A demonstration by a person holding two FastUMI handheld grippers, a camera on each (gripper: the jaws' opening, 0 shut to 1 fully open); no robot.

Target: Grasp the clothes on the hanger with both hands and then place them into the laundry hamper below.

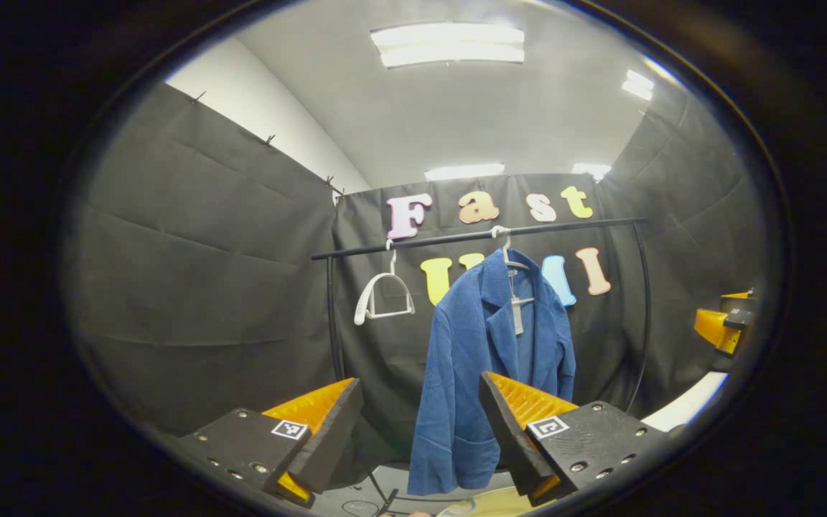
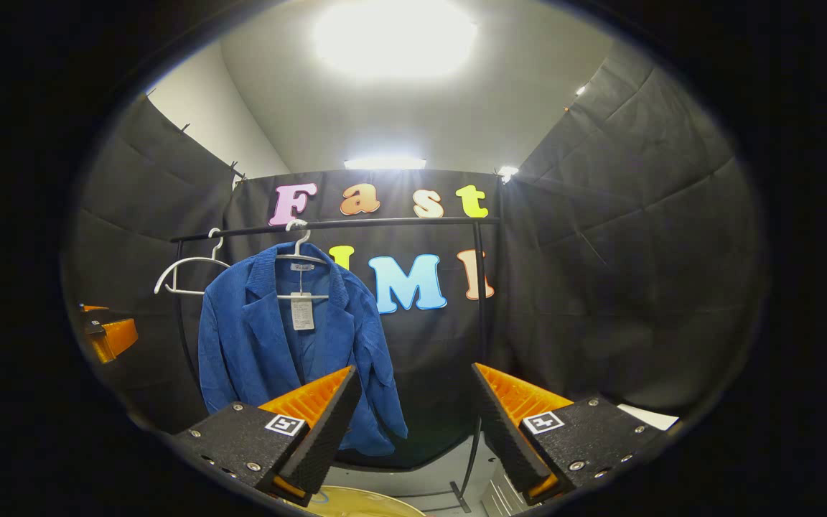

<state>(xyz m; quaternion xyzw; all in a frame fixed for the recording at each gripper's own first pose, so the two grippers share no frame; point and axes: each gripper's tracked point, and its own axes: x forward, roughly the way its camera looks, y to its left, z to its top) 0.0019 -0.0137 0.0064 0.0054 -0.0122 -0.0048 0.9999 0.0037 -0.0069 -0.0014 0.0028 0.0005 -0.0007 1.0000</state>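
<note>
In the left gripper view the left gripper (image 1: 421,391) has its jaws spread wide with nothing between them but air; the lower part of the blue jacket (image 1: 489,359) shows through the gap, farther off and not touched. In the right gripper view the right gripper (image 2: 417,384) likewise has its jaws wide apart and holds nothing, the black cloth wall showing between them.

The blue jacket (image 2: 291,345) hangs on a white hanger (image 2: 302,251) hooked over a black rail (image 2: 334,225), its front open and a paper tag (image 2: 302,311) dangling at the collar. It sits ahead of the left gripper and off to the left of the right gripper's line. A second white hanger (image 1: 385,294) hangs bare on the rail (image 1: 478,235) beside the jacket, on its left.

The rail's black upright (image 2: 482,323) stands just right of the jacket in the right gripper view. A pale yellow rounded rim (image 2: 363,502) shows low down beneath the right gripper; what it belongs to cannot be told. The other gripper shows at the right edge (image 1: 726,323) of the left gripper view.
</note>
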